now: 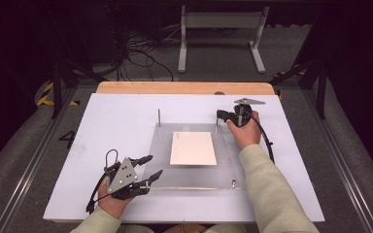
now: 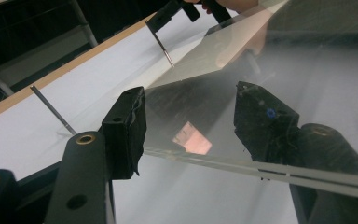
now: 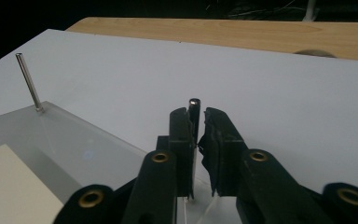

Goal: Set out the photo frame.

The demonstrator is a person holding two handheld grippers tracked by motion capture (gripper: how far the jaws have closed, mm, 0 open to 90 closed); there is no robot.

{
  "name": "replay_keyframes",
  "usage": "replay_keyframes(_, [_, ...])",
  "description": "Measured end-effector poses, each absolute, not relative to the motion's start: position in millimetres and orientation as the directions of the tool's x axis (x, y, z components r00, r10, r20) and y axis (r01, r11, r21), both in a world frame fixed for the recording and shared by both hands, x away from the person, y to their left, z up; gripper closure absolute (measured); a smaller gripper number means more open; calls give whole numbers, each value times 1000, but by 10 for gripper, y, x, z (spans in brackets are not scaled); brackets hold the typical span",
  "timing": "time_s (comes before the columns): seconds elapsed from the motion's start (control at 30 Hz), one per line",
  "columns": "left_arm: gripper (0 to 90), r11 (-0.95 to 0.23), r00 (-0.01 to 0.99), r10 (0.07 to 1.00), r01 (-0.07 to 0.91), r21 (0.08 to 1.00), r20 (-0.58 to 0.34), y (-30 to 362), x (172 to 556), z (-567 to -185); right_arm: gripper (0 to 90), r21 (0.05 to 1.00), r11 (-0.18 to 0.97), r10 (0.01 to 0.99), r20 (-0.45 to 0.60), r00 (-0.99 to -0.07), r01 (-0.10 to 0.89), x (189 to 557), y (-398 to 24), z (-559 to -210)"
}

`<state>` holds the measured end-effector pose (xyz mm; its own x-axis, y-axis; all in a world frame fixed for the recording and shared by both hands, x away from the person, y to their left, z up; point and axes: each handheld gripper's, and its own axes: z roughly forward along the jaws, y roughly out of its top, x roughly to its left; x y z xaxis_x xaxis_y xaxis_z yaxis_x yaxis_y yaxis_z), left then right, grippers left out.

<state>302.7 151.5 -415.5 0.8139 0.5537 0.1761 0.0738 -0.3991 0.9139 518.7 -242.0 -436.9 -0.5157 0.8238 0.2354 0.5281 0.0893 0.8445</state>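
Nearest the person, the left gripper (image 1: 151, 172) lay at the near-left corner of the clear acrylic plate (image 1: 194, 180), its jaws pointing right and a little away across the white board (image 1: 116, 116). They stood parted, one jaw above the plate's near edge and one below it, and no pad visibly pressed on the plate. The left gripper view showed this plainly (the high view gave only two black tips at the corner): the plate's edge ran between the two jaws, and the plate there looked tilted, its near-left corner raised off the board.

On the middle of the plate lay a cream card (image 1: 193, 148), its long axis running near to far.

Farther off stood the two thin metal pins at the plate's far corners, both upright — the far-left pin (image 1: 159, 117) free, the far-right pin (image 3: 194, 116) between the jaws of the right gripper (image 1: 219, 115). That gripper reached in from the right, jaws pointing left. The right gripper view showed what the high view could not: the pin rose straight up against the left pad, with a narrow gap to the other pad — so the jaws were slightly parted, bracketing the pin without clamping it.

Beyond the board ran the wooden table edge (image 1: 184, 88).
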Motion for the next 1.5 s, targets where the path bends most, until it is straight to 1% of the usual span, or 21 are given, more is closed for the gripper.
replay_keyframes(0.07, [435, -402, 814, 552, 73, 913, 178, 1516, 3034, -4144, 746, 845, 94, 817, 236, -526, 526, 5150, -2478, -4342])
replay_keyframes(0.2, [435, -402, 816, 551, 77, 912, 174, 1519, 3047, -4123, 732, 848, 179, 809, 162, -565, 499, 4987, -2602, -4271])
replay_keyframes(0.3, [435, -402, 816, 553, 83, 912, 170, 1518, 3052, -4109, 696, 854, 206, 789, 144, -597, 479, 4813, -2665, -4195])
replay_keyframes(0.4, [435, -407, 807, 566, 98, 908, 167, 1507, 3047, -4085, 579, 871, 232, 763, 113, -636, 432, 4609, -2733, -4114])
replay_keyframes(0.47, [435, -410, 803, 572, 104, 906, 166, 1500, 3047, -4068, 493, 874, 237, 744, 117, -658, 423, 4450, -2788, -4083])
replay_keyframes(0.53, [435, -409, 803, 574, 108, 906, 163, 1500, 3050, -4059, 468, 883, 243, 732, 105, -673, 402, 4314, -2834, -4069])
replay_keyframes(0.63, [435, -413, 803, 574, 110, 904, 164, 1498, 3051, -4050, 460, 901, 258, 711, 67, -700, 349, 4084, -2920, -4037])
replay_keyframes(0.73, [435, -413, 800, 576, 112, 904, 164, 1498, 3052, -4043, 443, 895, 319, 688, 8, -726, 312, 3922, -2991, -3929])
replay_keyframes(0.8, [434, -416, 801, 574, 110, 903, 167, 1500, 3056, -4039, 419, 901, 327, 666, -5, -746, 286, 3791, -3025, -3857])
replay_keyframes(0.93, [435, -417, 798, 579, 114, 902, 166, 1503, 3054, -4034, 423, 882, 395, 617, -48, -785, 257, 3572, -3017, -3846])
replay_keyframes(1.03, [434, -418, 796, 582, 115, 901, 168, 1503, 3052, -4030, 410, 871, 432, 584, -73, -808, 233, 3430, -2994, -3873])
replay_keyframes(1.1, [434, -419, 795, 583, 117, 900, 168, 1502, 3049, -4028, 398, 869, 432, 572, -56, -819, 242, 3359, -2972, -3887])
replay_keyframes(1.2, [434, -420, 795, 582, 118, 900, 167, 1502, 3049, -4026, 357, 880, 430, 509, -53, -859, 201, 3235, -2883, -3939])
replay_keyframes(1.27, [434, -419, 795, 583, 118, 900, 167, 1501, 3049, -4027, 324, 877, 452, 475, -79, -876, 165, 3183, -2817, -3965])
replay_keyframes(1.33, [434, -421, 796, 582, 118, 899, 168, 1502, 3049, -4026, 269, 879, 460, 458, -112, -882, 127, 3152, -2744, -3975])
replay_keyframes(1.43, [433, -421, 795, 582, 115, 900, 170, 1501, 3048, -4030, 250, 901, 427, 436, -134, -890, 74, 3131, -2671, -3962])
replay_keyframes(1.5, [433, -421, 795, 582, 115, 900, 171, 1502, 3048, -4031, 258, 919, 392, 404, -140, -904, 33, 3103, -2609, -3958])
